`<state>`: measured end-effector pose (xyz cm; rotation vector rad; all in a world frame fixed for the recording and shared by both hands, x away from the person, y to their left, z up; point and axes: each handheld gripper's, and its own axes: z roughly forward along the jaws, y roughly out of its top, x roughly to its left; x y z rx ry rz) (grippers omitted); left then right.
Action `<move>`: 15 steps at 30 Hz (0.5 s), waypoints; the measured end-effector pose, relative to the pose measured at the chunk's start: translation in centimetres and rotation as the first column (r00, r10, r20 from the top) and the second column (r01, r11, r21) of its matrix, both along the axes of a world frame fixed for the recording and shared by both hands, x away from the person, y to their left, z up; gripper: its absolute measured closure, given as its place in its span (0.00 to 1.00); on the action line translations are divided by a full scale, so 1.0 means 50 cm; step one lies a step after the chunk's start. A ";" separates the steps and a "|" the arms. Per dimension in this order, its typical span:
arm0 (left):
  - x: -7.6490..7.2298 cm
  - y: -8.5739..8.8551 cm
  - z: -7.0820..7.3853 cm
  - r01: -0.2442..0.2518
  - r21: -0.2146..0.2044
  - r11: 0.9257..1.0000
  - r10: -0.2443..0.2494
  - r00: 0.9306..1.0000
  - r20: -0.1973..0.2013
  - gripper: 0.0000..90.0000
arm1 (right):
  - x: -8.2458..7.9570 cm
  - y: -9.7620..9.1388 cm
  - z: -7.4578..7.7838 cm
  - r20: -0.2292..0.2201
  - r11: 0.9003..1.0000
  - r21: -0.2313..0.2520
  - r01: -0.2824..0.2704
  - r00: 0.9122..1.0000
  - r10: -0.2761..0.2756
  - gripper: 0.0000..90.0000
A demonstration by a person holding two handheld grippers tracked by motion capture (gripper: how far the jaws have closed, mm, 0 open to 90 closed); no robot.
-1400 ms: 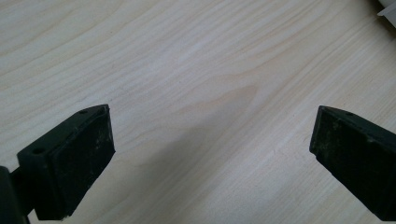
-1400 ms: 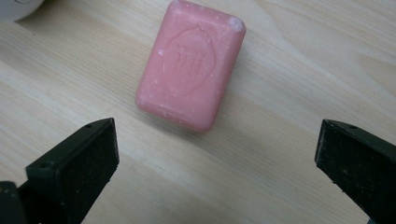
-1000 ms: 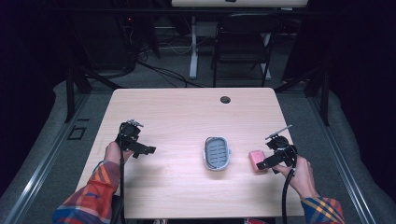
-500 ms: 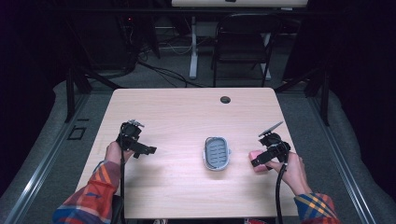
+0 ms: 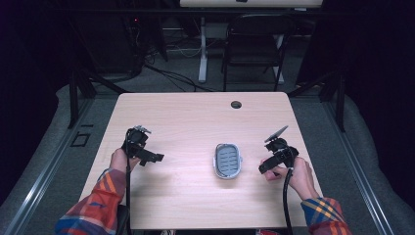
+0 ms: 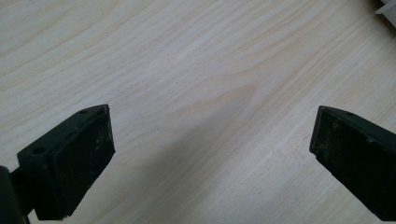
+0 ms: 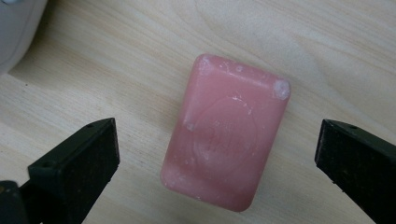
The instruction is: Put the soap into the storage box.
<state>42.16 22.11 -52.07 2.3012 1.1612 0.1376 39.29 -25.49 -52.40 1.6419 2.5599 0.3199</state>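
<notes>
A pink bar of soap [image 7: 226, 135] lies flat on the wooden table [image 7: 116, 70], worn white at its corners. My right gripper [image 7: 217, 140] hovers over it, open, with one jaw on each side of the bar and neither touching it. In the high view the right gripper [image 5: 267, 166] sits just right of a grey-white soap dish [image 5: 227, 160] with a ribbed blue-grey inside. The left gripper [image 5: 149, 156] is held over the left part of the table, well left of the dish. In its own view the left gripper [image 6: 212, 135] is open above bare wood.
The table [image 5: 195, 122] has a round cable hole [image 5: 236, 104] near its far edge. A dark chair [image 5: 254, 44] and a desk leg stand beyond it. A corner of the dish [image 7: 18, 28] shows at the upper left of the right gripper view.
My right gripper has moved left toward the dish and now sits over the pink soap, covering it in the high view. The left gripper has stayed put.
</notes>
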 end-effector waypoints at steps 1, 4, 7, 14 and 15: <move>0.000 0.000 0.000 0.001 0.000 1.000 -0.001 1.000 -0.001 0.00 | 0.002 0.001 -0.002 -0.010 1.000 -0.006 0.005 1.000 -0.005 0.00; 0.000 0.000 0.000 0.000 0.000 1.000 0.000 1.000 -0.001 0.00 | 0.004 0.001 -0.005 -0.014 1.000 -0.008 0.003 1.000 -0.003 0.00; 0.000 0.000 0.000 0.002 0.001 1.000 -0.002 1.000 -0.002 0.00 | 0.005 0.002 -0.010 -0.013 1.000 -0.005 0.007 1.000 -0.007 0.04; 0.001 -0.001 -0.001 0.003 0.001 1.000 -0.003 1.000 -0.005 0.00 | 0.007 0.001 -0.020 -0.026 1.000 -0.008 0.018 1.000 -0.018 0.15; 0.001 -0.001 -0.001 0.004 0.001 1.000 -0.004 1.000 -0.006 0.00 | 0.007 0.000 -0.021 -0.021 0.999 -0.013 0.030 0.999 -0.031 0.15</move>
